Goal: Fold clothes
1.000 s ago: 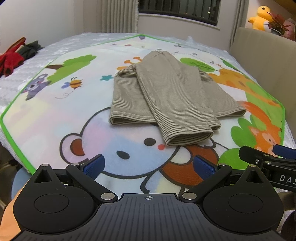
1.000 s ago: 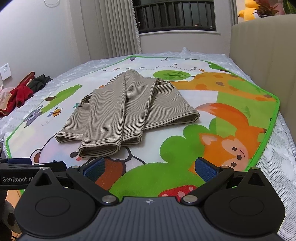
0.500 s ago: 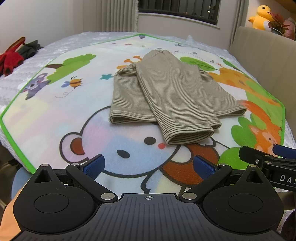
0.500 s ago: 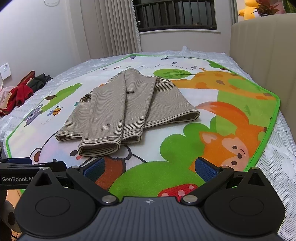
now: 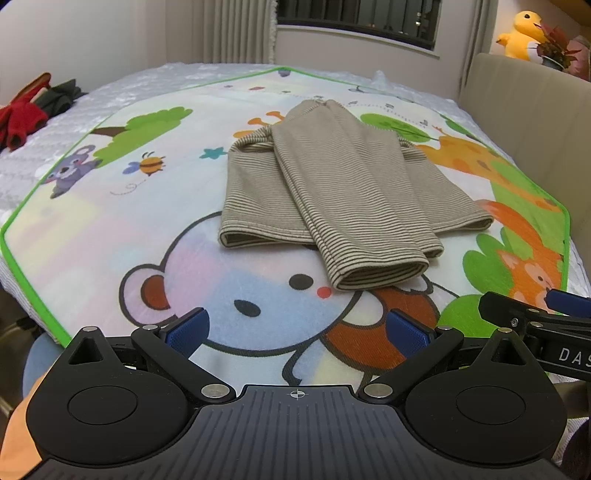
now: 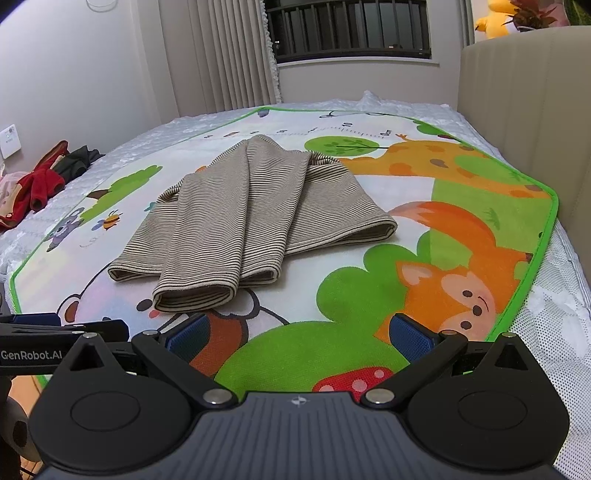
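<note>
Left gripper (image 5: 297, 326) and right gripper (image 6: 301, 330) gape wide, holding nothing.

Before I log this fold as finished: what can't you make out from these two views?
- Striped garment: underside and inner layers hidden by its own top folds, both views.
- Red clothes: partly cut off at left edge, right wrist view.
- Yellow plush: cut off at the top edge, same view.

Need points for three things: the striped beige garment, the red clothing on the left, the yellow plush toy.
Striped beige knit garment (image 5: 332, 192), left wrist view: middle of the folded top layer.
Red fabric clothing (image 6: 40, 184), right wrist view: centre of the crumpled pile.
Yellow plush toy (image 5: 524, 31), left wrist view: on its body, above the headboard.
</note>
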`<state>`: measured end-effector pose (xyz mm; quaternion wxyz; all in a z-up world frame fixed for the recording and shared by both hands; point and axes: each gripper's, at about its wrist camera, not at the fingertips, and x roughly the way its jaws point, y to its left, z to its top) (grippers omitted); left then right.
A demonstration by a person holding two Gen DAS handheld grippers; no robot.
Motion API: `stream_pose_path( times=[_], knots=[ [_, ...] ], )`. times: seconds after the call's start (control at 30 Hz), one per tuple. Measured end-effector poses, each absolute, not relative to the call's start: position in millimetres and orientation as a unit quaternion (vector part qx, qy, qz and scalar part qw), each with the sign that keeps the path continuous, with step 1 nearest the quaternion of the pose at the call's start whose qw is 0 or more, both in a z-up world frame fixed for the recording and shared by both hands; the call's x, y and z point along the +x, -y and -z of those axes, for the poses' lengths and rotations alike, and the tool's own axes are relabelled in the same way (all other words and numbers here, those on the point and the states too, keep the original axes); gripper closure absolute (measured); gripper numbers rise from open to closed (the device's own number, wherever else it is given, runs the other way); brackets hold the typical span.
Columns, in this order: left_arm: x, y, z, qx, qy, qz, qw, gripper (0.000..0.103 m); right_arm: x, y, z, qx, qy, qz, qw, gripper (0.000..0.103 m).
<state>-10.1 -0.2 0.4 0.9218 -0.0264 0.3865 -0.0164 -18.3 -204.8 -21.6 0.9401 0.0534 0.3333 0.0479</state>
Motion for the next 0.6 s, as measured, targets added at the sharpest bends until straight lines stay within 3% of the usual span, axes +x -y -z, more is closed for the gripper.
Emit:
stream_pose_path(
  times=[0.6],
  knots=[
    [2, -3, 8, -0.035, -0.4, 0.023, 0.916, 0.0, -8, 202, 26, 0.044, -0.348, -0.044, 0.935, 0.0]
  ],
)
